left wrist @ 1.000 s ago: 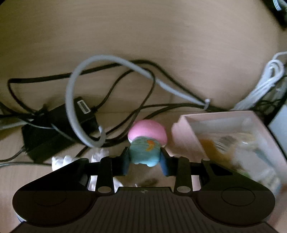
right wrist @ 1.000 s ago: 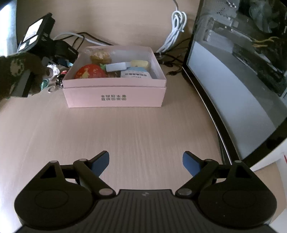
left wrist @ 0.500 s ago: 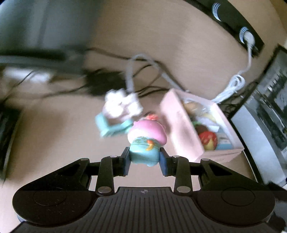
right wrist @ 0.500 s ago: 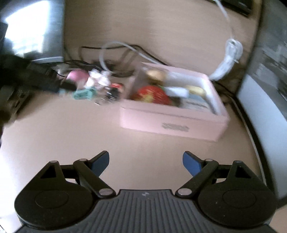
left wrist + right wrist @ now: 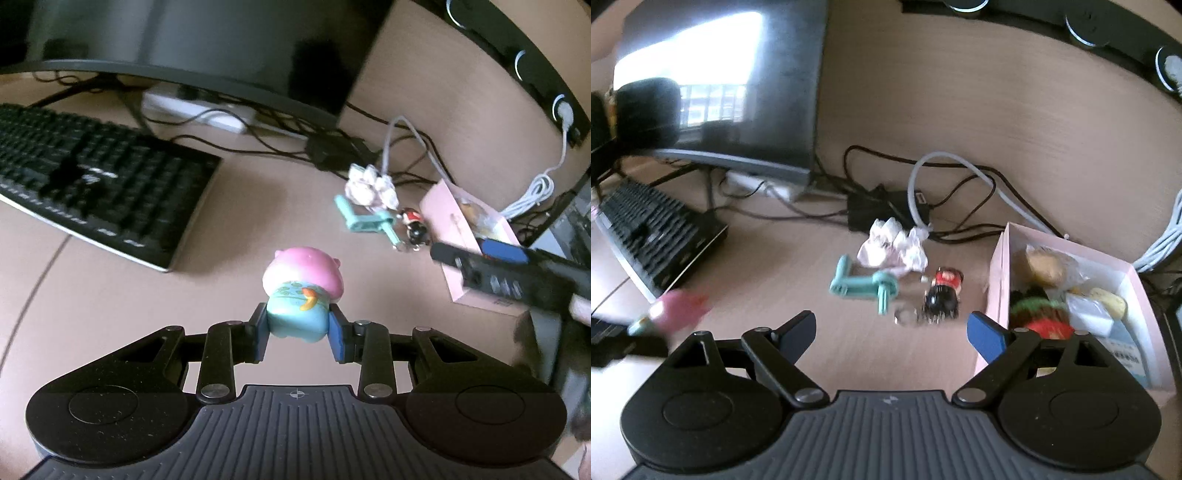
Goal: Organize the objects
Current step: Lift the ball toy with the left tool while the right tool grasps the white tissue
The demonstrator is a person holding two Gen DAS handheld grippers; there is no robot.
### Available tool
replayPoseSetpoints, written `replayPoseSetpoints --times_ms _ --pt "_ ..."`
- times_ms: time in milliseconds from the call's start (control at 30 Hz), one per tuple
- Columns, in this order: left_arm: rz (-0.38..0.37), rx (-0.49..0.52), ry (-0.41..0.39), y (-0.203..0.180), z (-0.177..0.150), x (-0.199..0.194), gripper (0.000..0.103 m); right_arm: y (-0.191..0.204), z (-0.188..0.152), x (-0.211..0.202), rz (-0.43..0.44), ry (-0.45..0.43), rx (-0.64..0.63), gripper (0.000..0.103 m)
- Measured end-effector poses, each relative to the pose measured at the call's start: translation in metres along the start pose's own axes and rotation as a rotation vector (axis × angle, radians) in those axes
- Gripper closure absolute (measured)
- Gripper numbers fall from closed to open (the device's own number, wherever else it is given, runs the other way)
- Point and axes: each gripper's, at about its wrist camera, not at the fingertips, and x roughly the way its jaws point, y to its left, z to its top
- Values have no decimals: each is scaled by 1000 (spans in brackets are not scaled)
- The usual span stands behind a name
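My left gripper (image 5: 298, 328) is shut on a small toy figure (image 5: 303, 291) with a pink cap and a teal body, held above the desk; the toy shows blurred in the right wrist view (image 5: 677, 308). My right gripper (image 5: 891, 332) is open and empty above the desk, and shows in the left wrist view (image 5: 502, 253). A pink box (image 5: 997, 280) holding several items stands at the right. On the desk beside it lie a teal plastic clamp (image 5: 862, 286), a crumpled white wrapper (image 5: 892, 247) and a red-and-black figure keychain (image 5: 943, 291).
A black keyboard (image 5: 92, 188) lies at the left under a dark monitor (image 5: 192, 40). Black and grey cables (image 5: 945, 184) and a black adapter (image 5: 882, 208) lie behind the loose objects. A white coiled cable (image 5: 535, 195) hangs by the box.
My left gripper has lifted the toy figure away from the cables and swung left and back. My right gripper has moved left and closer to the loose objects, staying open.
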Motion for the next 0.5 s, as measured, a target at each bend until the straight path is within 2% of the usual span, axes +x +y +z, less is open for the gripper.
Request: replayPoseSetpoints --times_ms 200,300,400,500 --pt "-21 -66 4 28 -7 -11 67 -4 34 40 9 27 64 13" --pt "-25 -62 23 34 -11 -11 67 -3 54 80 -6 50 94 14" --pt "-28 -56 34 39 -13 -12 67 -5 70 125 -61 81 123 15" --pt "-27 -56 38 43 -14 -13 67 -11 79 163 -90 129 145 33"
